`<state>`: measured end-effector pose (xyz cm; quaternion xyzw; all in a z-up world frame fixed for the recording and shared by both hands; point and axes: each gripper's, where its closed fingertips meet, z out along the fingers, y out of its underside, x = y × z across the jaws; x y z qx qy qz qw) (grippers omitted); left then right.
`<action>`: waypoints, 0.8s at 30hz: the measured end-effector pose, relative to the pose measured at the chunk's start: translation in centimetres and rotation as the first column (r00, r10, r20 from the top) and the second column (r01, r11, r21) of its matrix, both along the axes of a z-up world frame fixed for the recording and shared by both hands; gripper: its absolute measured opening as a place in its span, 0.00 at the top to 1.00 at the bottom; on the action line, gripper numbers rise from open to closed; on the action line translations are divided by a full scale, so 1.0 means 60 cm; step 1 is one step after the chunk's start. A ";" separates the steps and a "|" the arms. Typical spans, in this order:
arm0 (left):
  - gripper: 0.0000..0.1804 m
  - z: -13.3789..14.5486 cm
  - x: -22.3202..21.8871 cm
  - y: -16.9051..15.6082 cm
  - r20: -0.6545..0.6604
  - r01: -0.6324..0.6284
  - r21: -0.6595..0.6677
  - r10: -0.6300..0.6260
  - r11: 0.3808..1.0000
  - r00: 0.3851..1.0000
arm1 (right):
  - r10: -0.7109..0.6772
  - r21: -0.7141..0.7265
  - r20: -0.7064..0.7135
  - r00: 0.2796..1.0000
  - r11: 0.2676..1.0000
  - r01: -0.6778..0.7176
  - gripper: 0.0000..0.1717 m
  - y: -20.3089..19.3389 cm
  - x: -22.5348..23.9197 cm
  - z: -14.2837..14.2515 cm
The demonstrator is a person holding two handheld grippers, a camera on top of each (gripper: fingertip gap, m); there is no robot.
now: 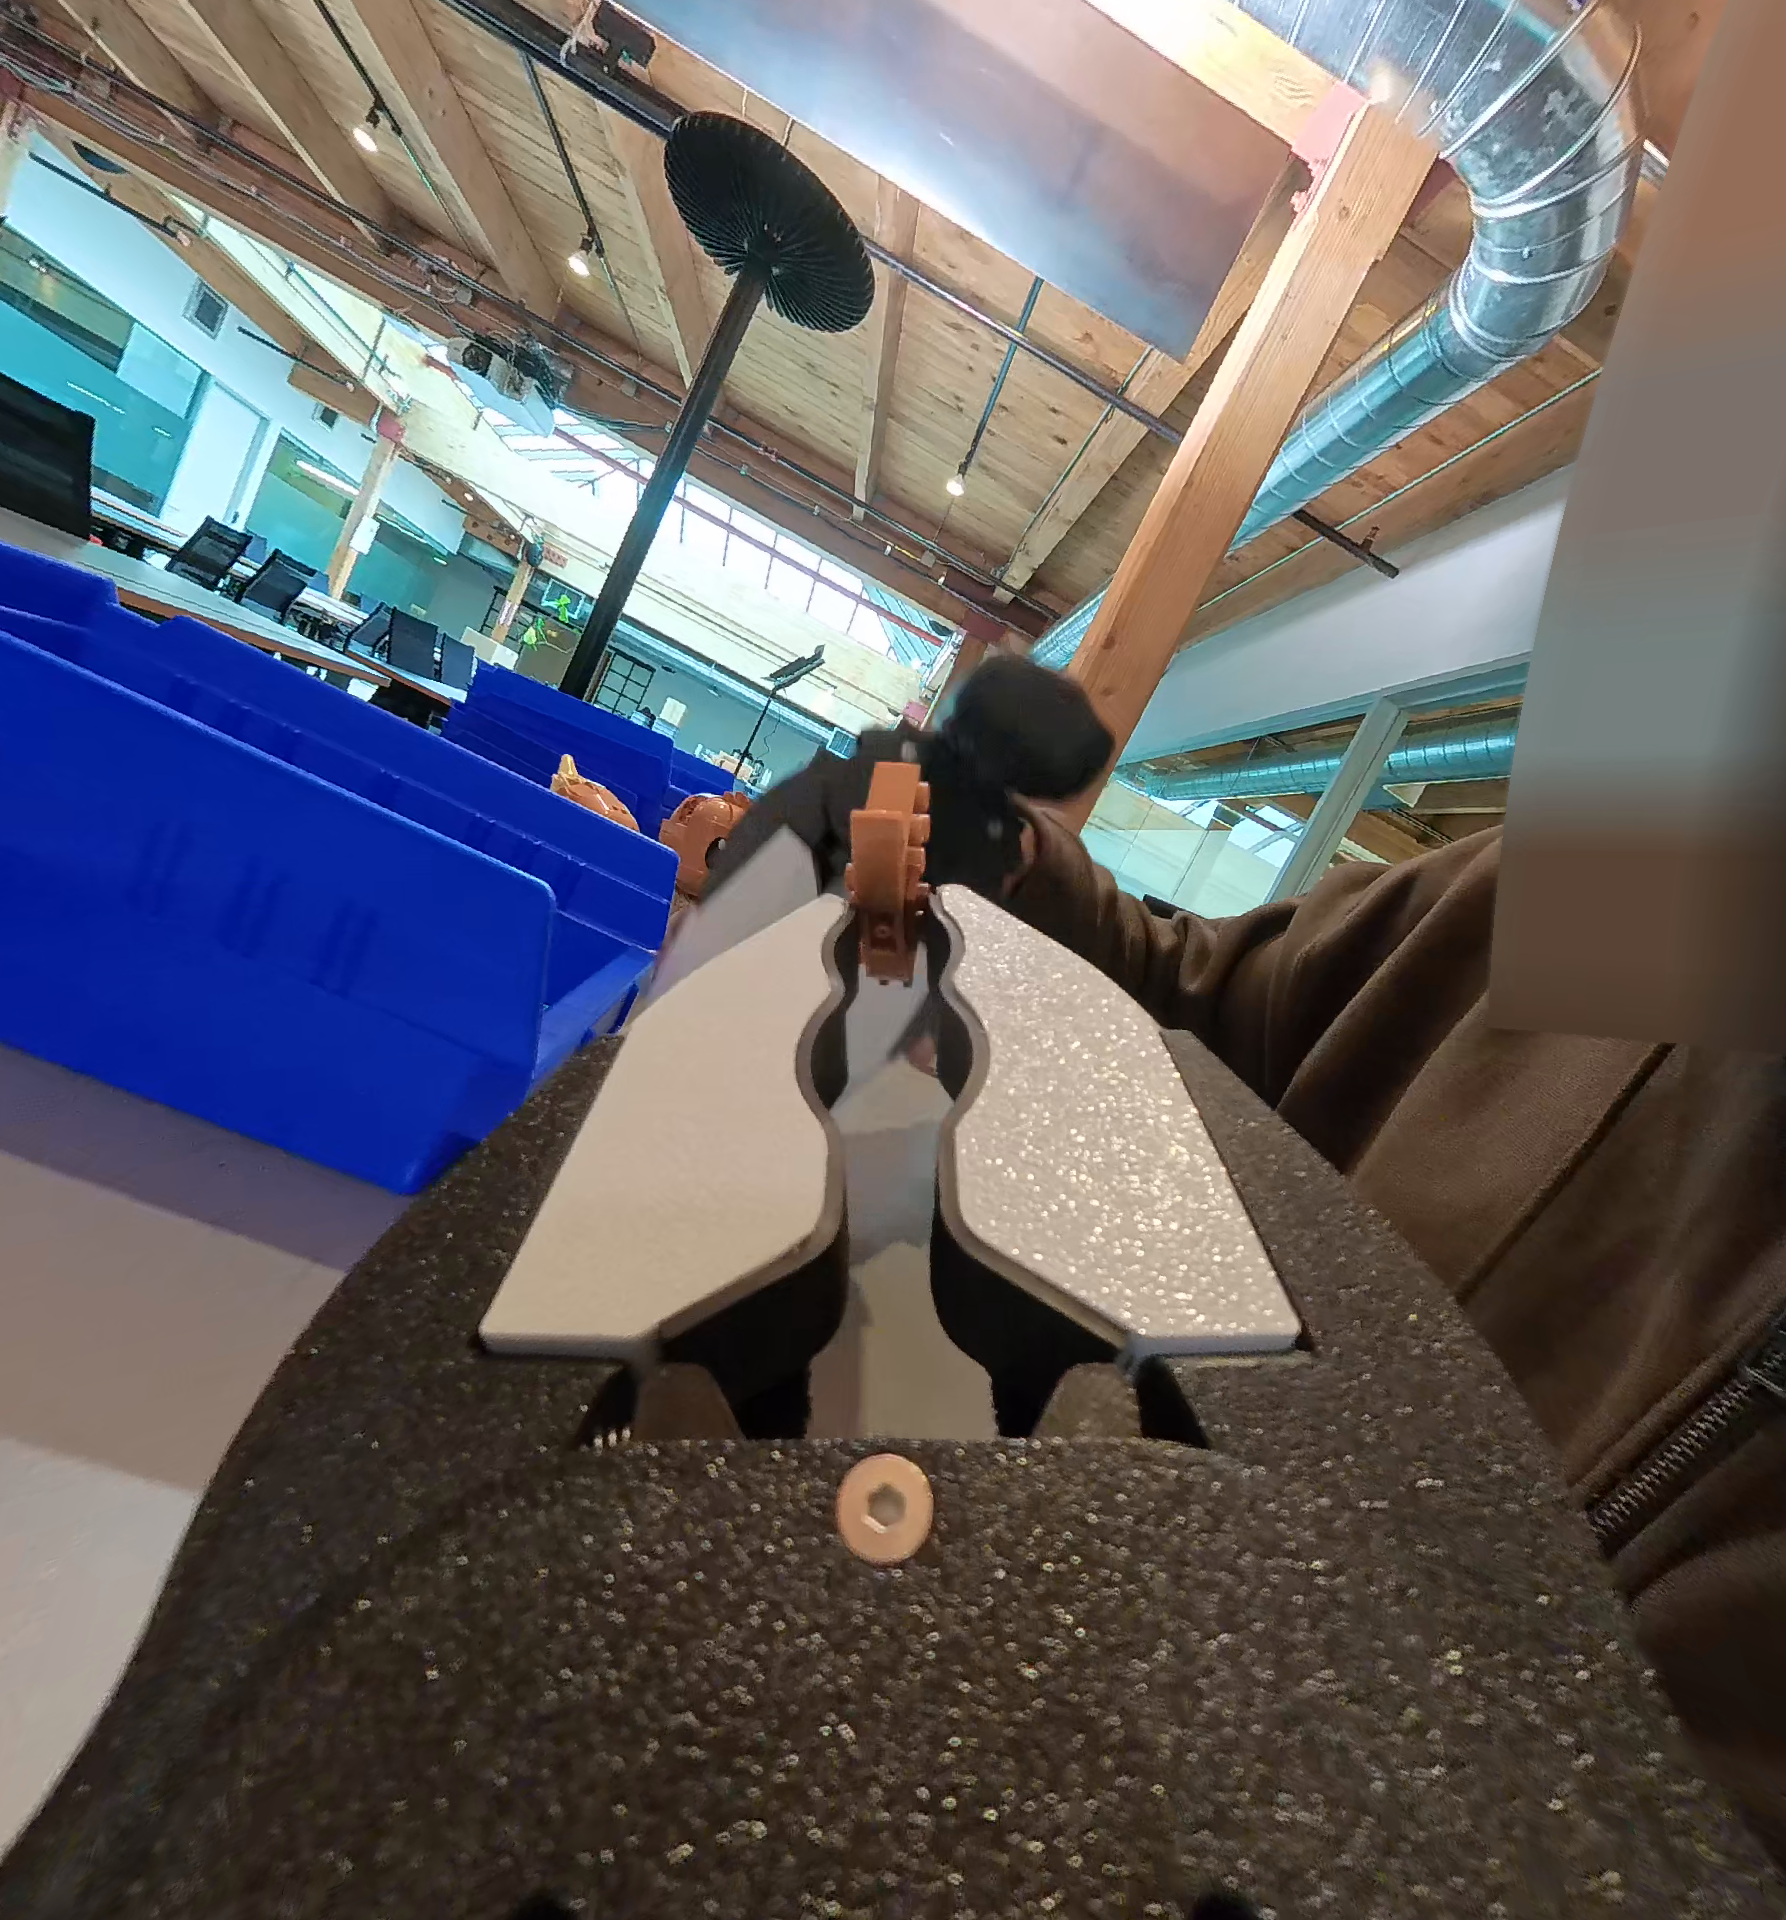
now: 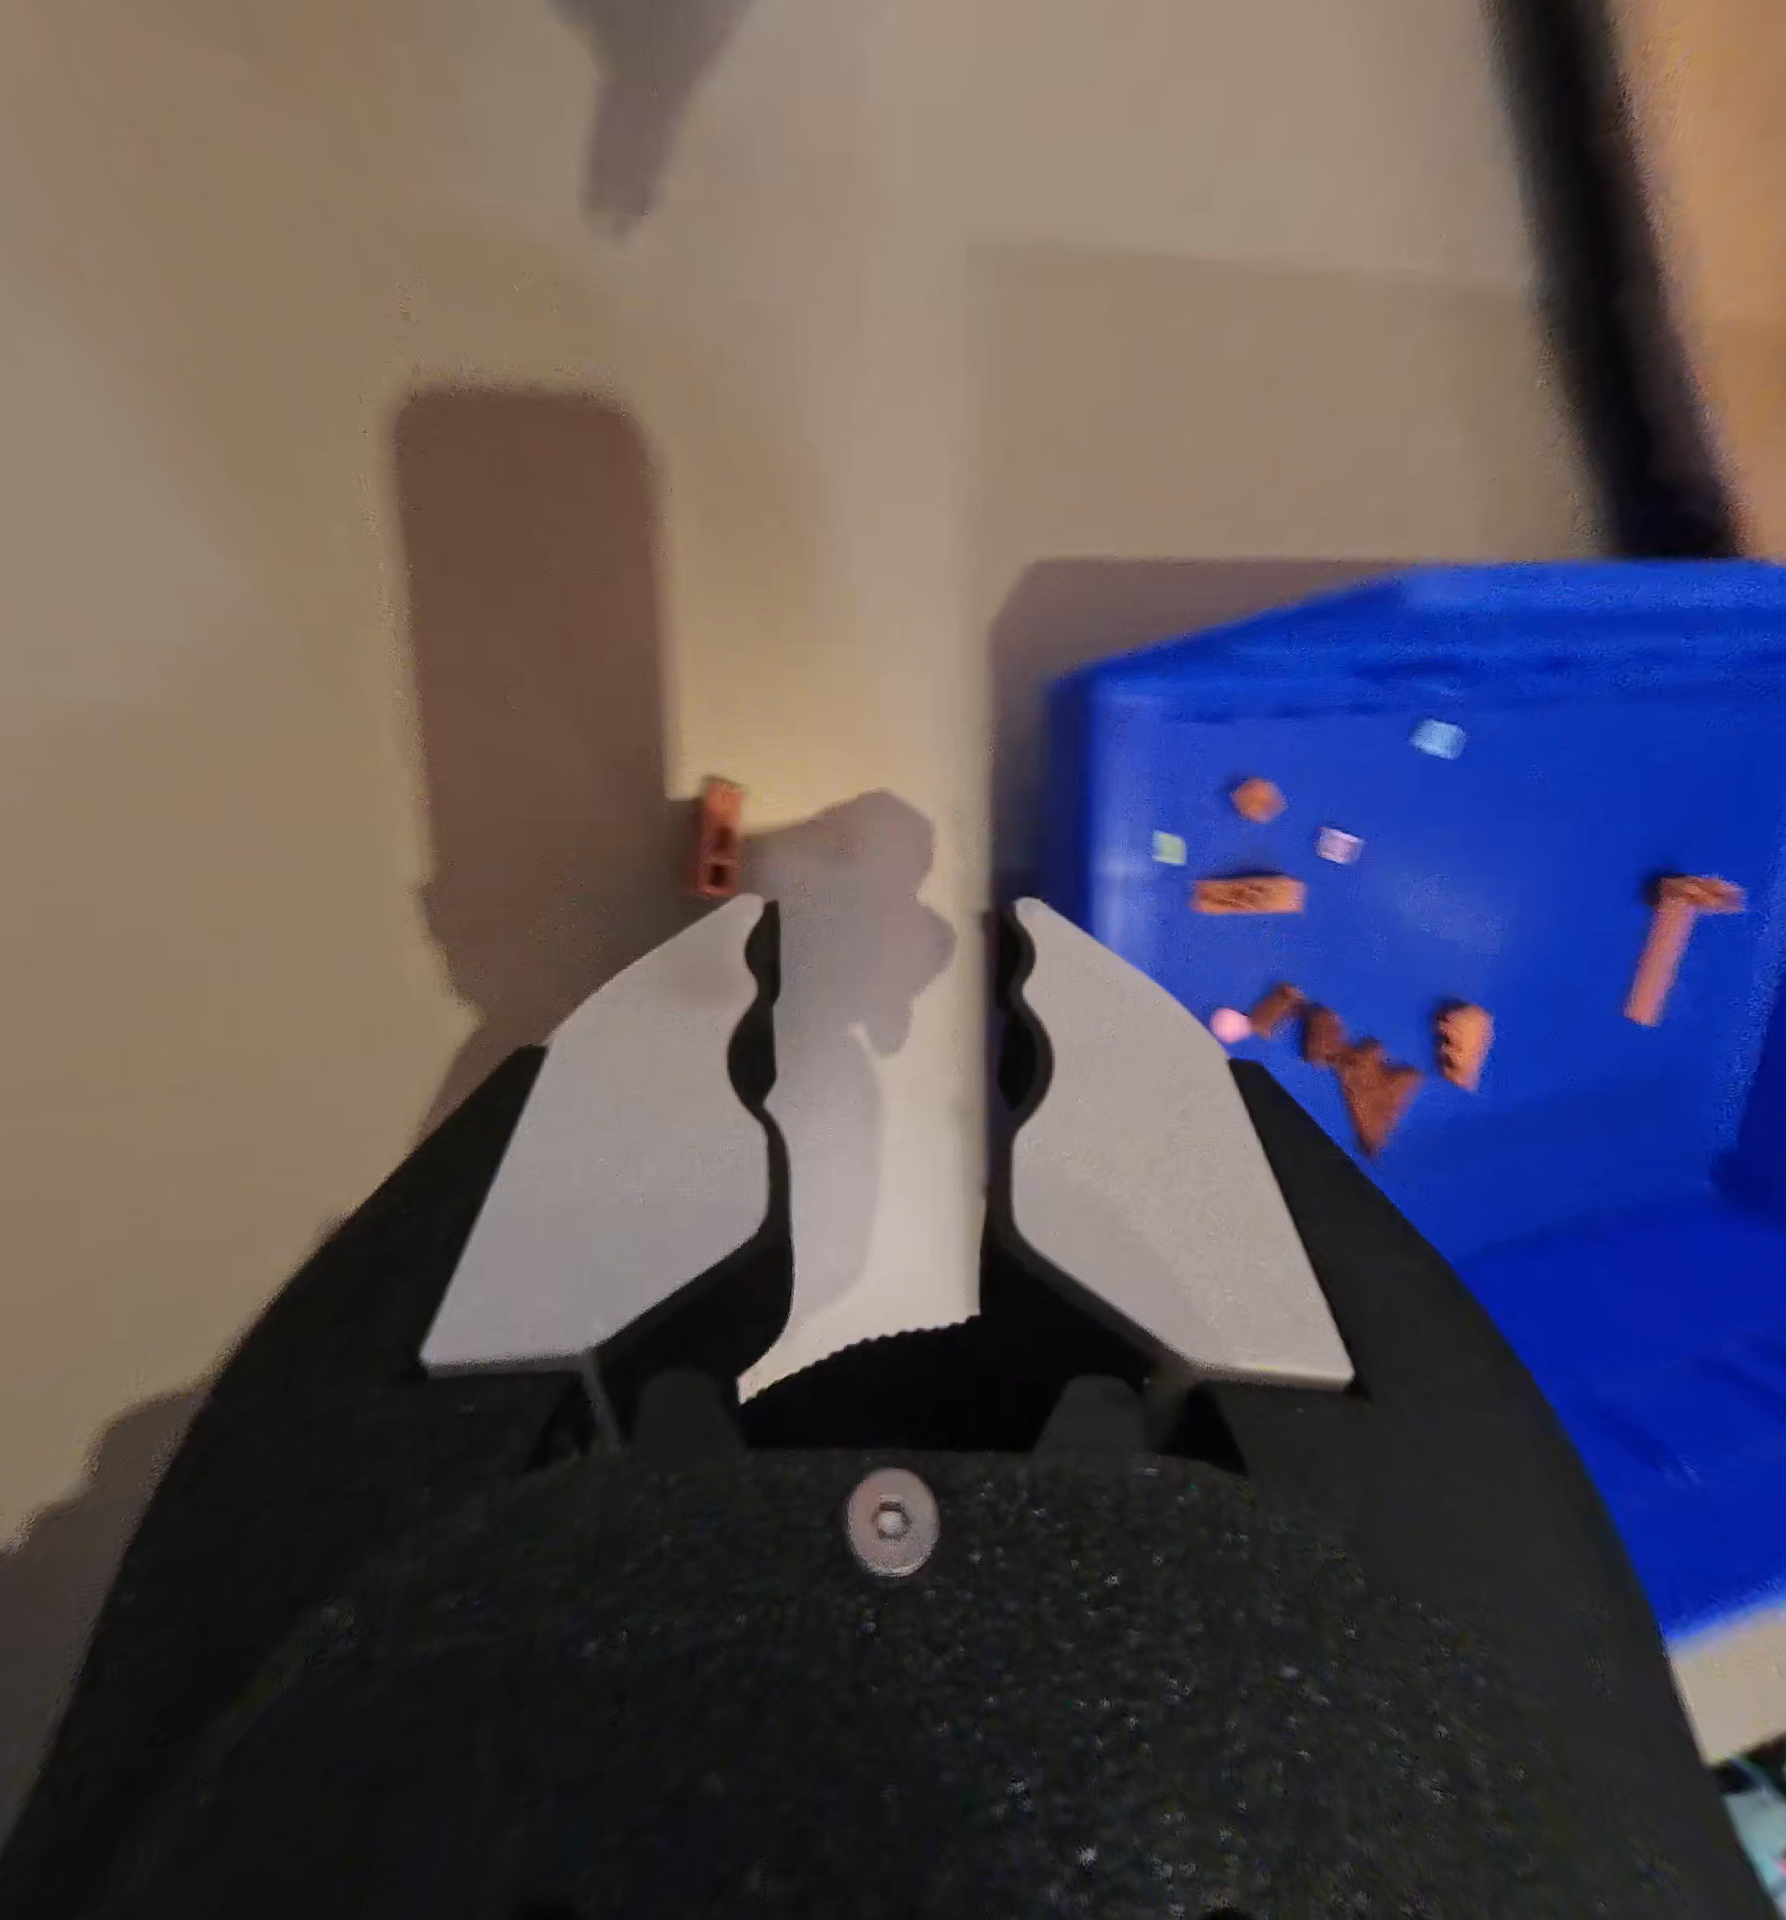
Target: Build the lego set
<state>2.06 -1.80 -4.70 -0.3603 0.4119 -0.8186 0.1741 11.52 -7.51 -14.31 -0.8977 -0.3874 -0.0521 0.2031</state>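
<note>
Orange brick piece (image 1: 884, 883) pinched upright in left gripper (image 1: 887, 914); right gripper (image 2: 884, 914) fingers spread above table (image 2: 245, 520).

The small brown and pastel plastic toy pieces (image 2: 1367, 1060) in the big blue plastic bin (image 2: 1491, 644) are too blurry to tell apart, the bin is cut off at the right edge, and the other black gripper (image 1: 972, 769) far off looks smeared.
</note>
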 end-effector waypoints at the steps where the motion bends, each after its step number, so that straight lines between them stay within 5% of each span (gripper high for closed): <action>1: 0.94 0.000 0.000 0.000 0.000 0.001 -0.001 -0.001 1.000 1.000 | -0.054 0.051 -0.011 0.999 0.997 0.054 0.77 0.011 0.020 0.020; 4: 0.94 -0.001 0.001 -0.002 -0.002 0.004 0.000 -0.004 1.000 1.000 | -0.203 0.060 0.073 0.976 0.978 0.199 0.73 0.023 0.102 0.022; 8: 0.94 -0.001 0.001 -0.001 0.000 -0.003 0.007 0.003 1.000 1.000 | -0.247 -0.176 0.130 0.960 0.947 0.268 0.74 -0.021 0.128 -0.050; 10: 0.94 0.000 0.000 0.001 0.002 -0.010 0.009 0.010 1.000 1.000 | -0.298 -0.176 0.179 0.938 0.928 0.328 0.82 -0.029 0.138 -0.059; 17: 0.94 0.000 0.000 0.003 0.000 -0.007 0.000 0.007 1.000 1.000 | -0.484 -0.172 0.147 0.862 0.846 0.504 0.83 -0.089 0.110 -0.058; 24: 0.94 -0.002 0.001 -0.006 -0.001 0.008 0.008 -0.008 1.000 1.000 | -0.522 -0.066 0.115 0.845 0.845 0.530 0.86 -0.042 0.150 -0.058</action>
